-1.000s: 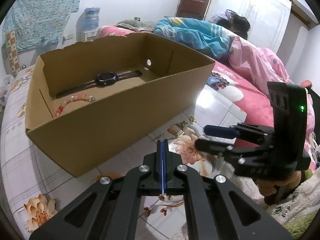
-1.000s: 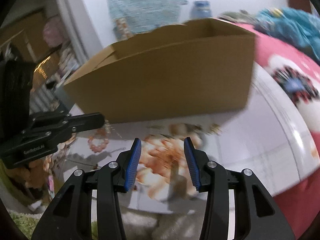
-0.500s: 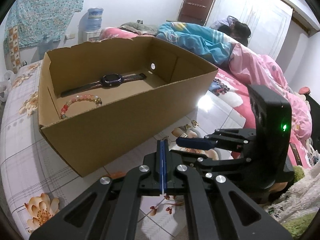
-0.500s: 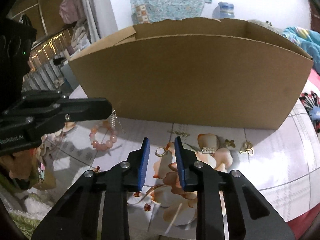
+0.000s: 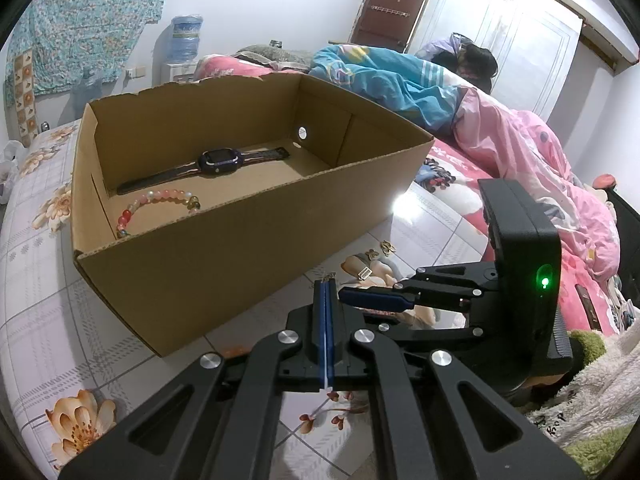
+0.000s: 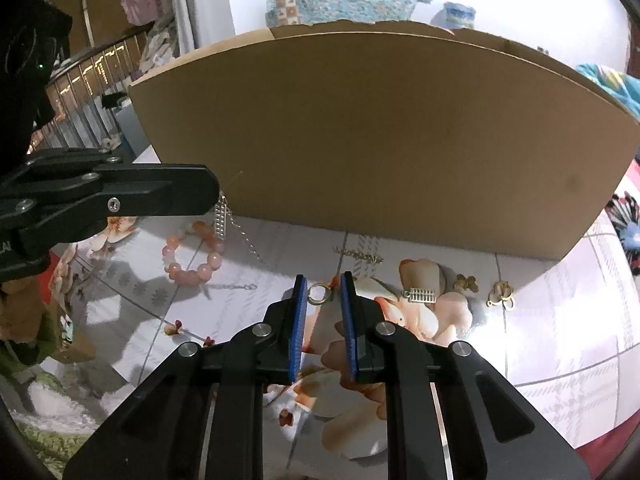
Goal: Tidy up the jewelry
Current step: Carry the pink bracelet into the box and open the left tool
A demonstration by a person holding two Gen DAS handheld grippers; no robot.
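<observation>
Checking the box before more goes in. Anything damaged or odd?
The cardboard box's back rim is ragged, as if torn. Inside, the watch and bead bracelet lie flat. Nothing else stands out.

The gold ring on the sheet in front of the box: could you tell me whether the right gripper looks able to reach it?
Probably yes: the gold ring lies uncovered just beyond the open right gripper, with nothing between them.

both wrist views face the cardboard box point(image 5: 248, 216) closely, sharing it.
</observation>
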